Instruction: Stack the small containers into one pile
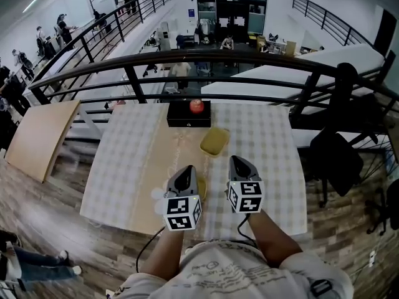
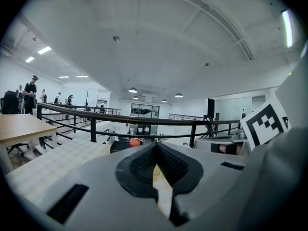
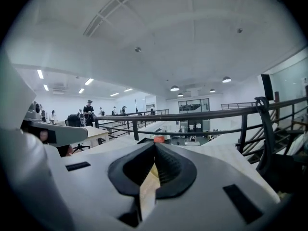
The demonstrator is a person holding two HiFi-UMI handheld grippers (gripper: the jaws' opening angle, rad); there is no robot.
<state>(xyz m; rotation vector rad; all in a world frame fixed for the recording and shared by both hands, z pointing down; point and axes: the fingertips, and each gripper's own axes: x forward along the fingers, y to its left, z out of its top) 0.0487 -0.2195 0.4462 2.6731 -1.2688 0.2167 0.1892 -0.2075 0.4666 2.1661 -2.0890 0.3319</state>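
A yellow small container (image 1: 214, 141) lies on the checked table (image 1: 137, 161), past both grippers and a little right of centre. A second yellow piece (image 1: 201, 189) peeks out beside my left gripper (image 1: 186, 169), mostly hidden by it. My right gripper (image 1: 237, 160) hovers next to the left one, near the table's front edge. Both sets of jaws are shut with nothing between them. In the left gripper view, the left gripper (image 2: 156, 146) has its pads meeting at the tip. The right gripper view shows the same for the right gripper (image 3: 155, 145).
A black box (image 1: 188, 118) with a red round object (image 1: 196, 106) on top stands at the table's far edge. A black railing (image 1: 206, 58) runs just behind it. A wooden board (image 1: 40, 136) leans at the left. A dark chair (image 1: 340, 157) stands at the right.
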